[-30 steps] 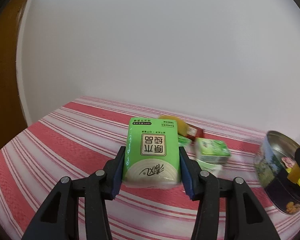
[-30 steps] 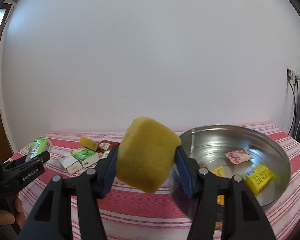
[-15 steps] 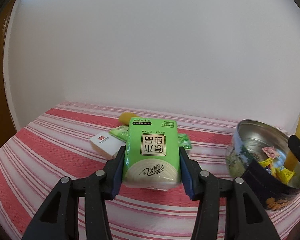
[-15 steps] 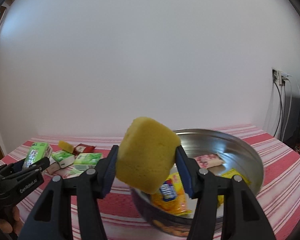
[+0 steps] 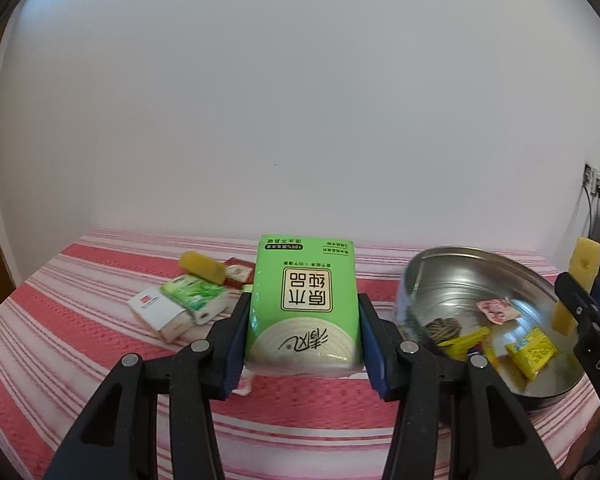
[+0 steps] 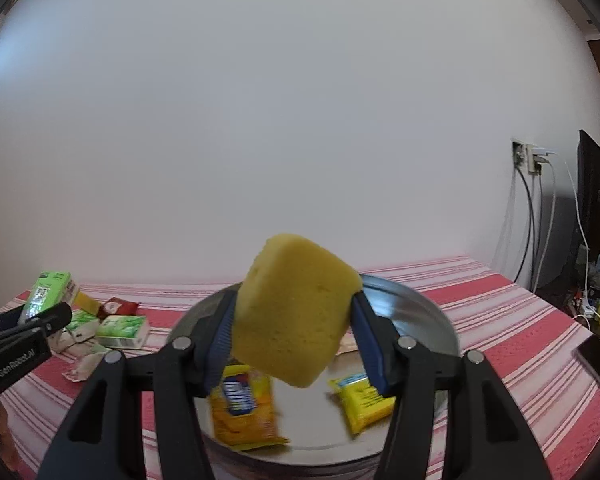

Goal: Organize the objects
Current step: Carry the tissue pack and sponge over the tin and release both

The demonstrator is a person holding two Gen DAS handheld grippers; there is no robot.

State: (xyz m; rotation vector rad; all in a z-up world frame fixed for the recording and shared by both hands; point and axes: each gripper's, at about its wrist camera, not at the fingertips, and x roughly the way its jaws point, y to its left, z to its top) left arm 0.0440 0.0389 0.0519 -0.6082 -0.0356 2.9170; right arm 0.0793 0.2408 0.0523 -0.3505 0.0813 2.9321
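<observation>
Right tongs point(image 6: 294, 330) clamp a yellow sponge point(image 6: 296, 316) above the metal tin point(image 6: 428, 312); left tongs point(image 5: 303, 322) clamp a green tissue pack point(image 5: 304, 304). Simultaneous drops risk collision at the rim.

Yellow sponge point(image 6: 296, 312); red-striped tablecloth point(image 6: 520, 320)

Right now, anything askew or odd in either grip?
The yellow sponge sits tilted, corner-down, in the right tongs over the metal tin. The green tissue pack sits square in the left tongs.
</observation>
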